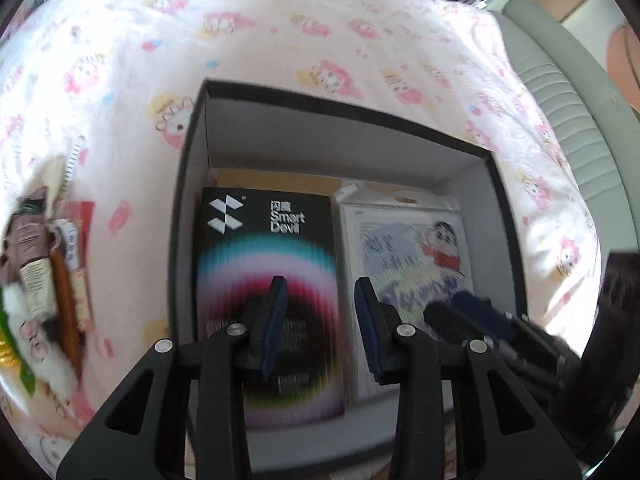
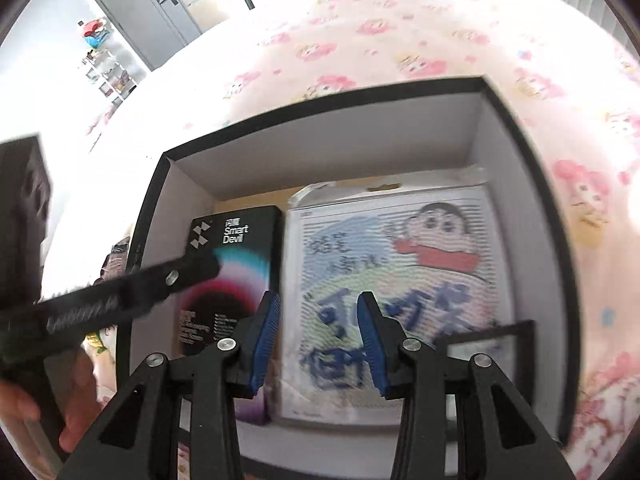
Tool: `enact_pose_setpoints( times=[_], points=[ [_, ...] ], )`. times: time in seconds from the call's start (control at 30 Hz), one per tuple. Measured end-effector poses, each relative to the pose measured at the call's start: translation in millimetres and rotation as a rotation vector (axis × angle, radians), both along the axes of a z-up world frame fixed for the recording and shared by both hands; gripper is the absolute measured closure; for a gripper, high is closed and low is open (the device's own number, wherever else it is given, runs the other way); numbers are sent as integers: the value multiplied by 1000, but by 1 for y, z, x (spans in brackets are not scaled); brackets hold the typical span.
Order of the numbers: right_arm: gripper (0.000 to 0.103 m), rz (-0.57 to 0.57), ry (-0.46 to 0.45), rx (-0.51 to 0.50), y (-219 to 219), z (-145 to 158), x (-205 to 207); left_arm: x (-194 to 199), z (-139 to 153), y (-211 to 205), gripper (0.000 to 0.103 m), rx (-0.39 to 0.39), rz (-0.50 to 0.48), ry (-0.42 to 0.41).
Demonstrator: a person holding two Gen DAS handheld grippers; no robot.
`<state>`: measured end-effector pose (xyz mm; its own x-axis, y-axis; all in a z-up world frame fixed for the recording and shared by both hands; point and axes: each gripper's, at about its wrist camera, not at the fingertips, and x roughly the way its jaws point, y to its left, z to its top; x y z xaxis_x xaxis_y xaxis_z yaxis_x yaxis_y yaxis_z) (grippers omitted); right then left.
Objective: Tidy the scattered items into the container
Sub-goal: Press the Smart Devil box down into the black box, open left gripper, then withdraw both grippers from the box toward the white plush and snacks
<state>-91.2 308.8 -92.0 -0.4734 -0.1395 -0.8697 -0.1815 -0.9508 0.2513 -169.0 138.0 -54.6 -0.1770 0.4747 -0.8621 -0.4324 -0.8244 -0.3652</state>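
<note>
Left wrist view has our left gripper (image 1: 320, 300) hanging right over the black-rimmed box (image 1: 188, 184), fingers spread a moderate way apart with nothing between the blue pads (image 1: 276, 320). Directly under the left finger we see the black Smart Devil package (image 1: 268, 264) lying flat on the box floor, and just to the right of the right finger there's the cartoon-boy packet (image 1: 404, 248), lying next to it, the two look close to touching. Way off to the left of the tongs, outside the box, a heap of snack sachets (image 1: 44, 272) sits on the pink cartoon bedsheet (image 1: 280, 32).

In the right wrist view our right gripper (image 2: 318, 332) is over the same box (image 2: 532, 184), jaws also parted and empty, with the cartoon-boy packet (image 2: 400, 264) filling the space ahead of and between the fingers. The Smart Devil package (image 2: 240, 248) is off to the left of the left finger, partly covered by the other gripper's black arm (image 2: 120, 300) cutting in from the left. Everything's a bit motion-blurred, so we can't read the fine print.
</note>
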Motion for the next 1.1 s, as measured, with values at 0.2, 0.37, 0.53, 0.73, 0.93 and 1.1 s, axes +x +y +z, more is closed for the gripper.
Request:
enact_pose_setpoints(
  times=[0.2, 0.37, 0.53, 0.73, 0.93, 1.1],
  points=[
    [65, 22, 70, 50, -11, 36, 24, 48, 50, -16, 58, 52, -15, 128],
    [65, 50, 140, 85, -28, 63, 43, 77, 75, -41, 58, 81, 13, 177],
    [65, 99, 178, 117, -51, 81, 68, 101, 85, -70, 58, 91, 44, 199],
    [65, 189, 183, 126, -85, 83, 85, 121, 83, -108, 58, 66, 95, 202],
    [65, 271, 184, 123, -121, 82, 87, 124, 79, -144, 58, 57, 155, 199],
    [65, 327, 178, 110, -149, 77, 81, 120, 74, -174, 58, 50, 212, 198]
  ],
)
